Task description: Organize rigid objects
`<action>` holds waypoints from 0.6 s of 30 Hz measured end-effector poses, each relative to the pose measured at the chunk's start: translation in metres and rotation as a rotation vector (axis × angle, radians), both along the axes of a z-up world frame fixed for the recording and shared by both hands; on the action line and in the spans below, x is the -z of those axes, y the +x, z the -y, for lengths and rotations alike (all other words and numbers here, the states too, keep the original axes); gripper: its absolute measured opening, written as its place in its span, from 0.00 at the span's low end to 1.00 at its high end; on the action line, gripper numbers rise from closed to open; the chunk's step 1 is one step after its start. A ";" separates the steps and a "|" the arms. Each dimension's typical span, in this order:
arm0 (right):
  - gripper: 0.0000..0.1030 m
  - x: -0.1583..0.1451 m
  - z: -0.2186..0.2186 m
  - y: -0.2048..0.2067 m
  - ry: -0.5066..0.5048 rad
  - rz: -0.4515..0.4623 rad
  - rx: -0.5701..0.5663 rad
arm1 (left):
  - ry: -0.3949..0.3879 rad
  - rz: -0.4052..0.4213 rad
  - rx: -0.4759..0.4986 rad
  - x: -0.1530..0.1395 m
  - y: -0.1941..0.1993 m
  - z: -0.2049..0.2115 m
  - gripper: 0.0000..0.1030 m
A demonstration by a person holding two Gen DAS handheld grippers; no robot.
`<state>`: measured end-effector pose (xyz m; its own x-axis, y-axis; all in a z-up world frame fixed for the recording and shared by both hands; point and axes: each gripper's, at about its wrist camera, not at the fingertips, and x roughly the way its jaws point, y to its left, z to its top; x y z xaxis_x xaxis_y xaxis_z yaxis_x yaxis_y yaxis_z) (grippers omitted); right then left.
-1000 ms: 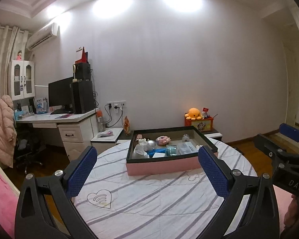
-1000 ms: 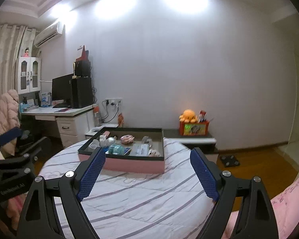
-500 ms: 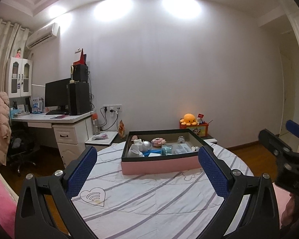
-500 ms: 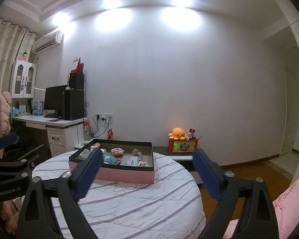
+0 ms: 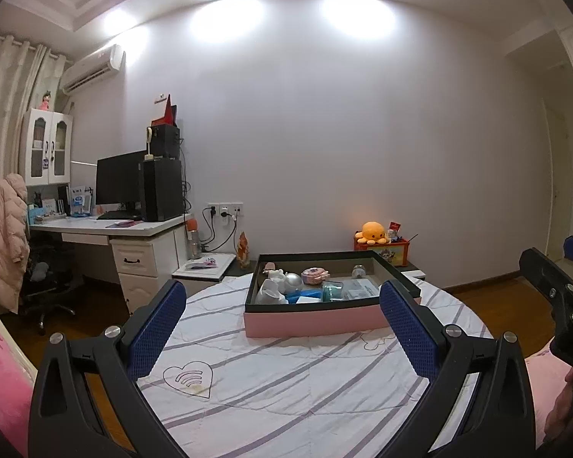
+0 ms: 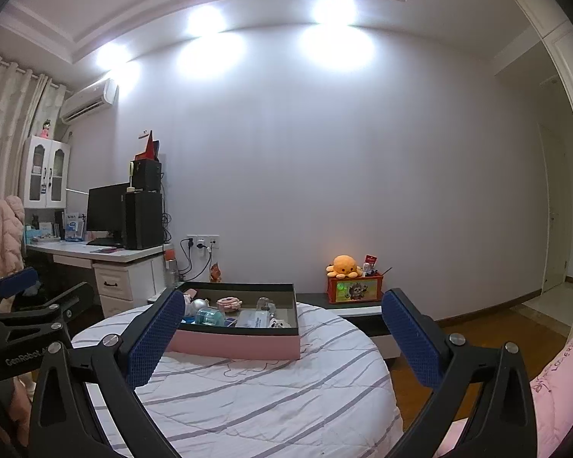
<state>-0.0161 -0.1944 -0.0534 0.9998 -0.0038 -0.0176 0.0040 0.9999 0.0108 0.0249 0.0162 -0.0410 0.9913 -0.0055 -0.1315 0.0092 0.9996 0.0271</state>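
Left wrist view: my left gripper is spread wide with nothing between the blue textured pads, hovering over the round table under a white quilted cloth with grey stripes. The shallow rectangular box with pink sides and a dark rim sits on the far part of the table, well apart from the fingertips. Inside is the clutter I have to sort: a white ceramic piece, a silver ball, a pink round case, a clear glass jar, and flat clear packets.

Risk here: the items are packed touching each other, so wide jaws could knock a neighbour or clip the box rim. The glass and the ball look slippery and may roll.

Right wrist view: right gripper has just been opening, now at full spread, nothing between the pads. The box is ahead and slightly left, and the left gripper's black frame is close on that side.

Risk: both tools converging on one small box could collide. The soft cloth could let the box slide if pushed.
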 end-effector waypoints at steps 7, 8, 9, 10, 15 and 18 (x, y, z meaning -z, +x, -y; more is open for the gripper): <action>1.00 0.000 -0.001 0.001 -0.012 -0.002 0.006 | 0.017 0.010 -0.002 -0.001 -0.001 0.004 1.00; 1.00 0.000 -0.001 0.002 -0.014 -0.006 0.003 | 0.021 0.012 -0.002 -0.002 -0.001 0.004 1.00; 1.00 0.000 -0.001 0.002 -0.015 -0.007 0.004 | 0.024 0.013 -0.002 -0.002 -0.002 0.005 1.00; 1.00 0.000 -0.002 0.001 -0.015 -0.004 0.006 | 0.027 0.014 -0.002 -0.002 -0.002 0.006 1.00; 1.00 0.000 -0.002 0.002 -0.018 -0.004 0.000 | 0.023 0.021 0.012 -0.003 -0.004 0.007 1.00; 1.00 0.000 0.001 0.004 -0.010 -0.004 -0.004 | 0.022 0.030 0.012 -0.004 -0.006 0.007 1.00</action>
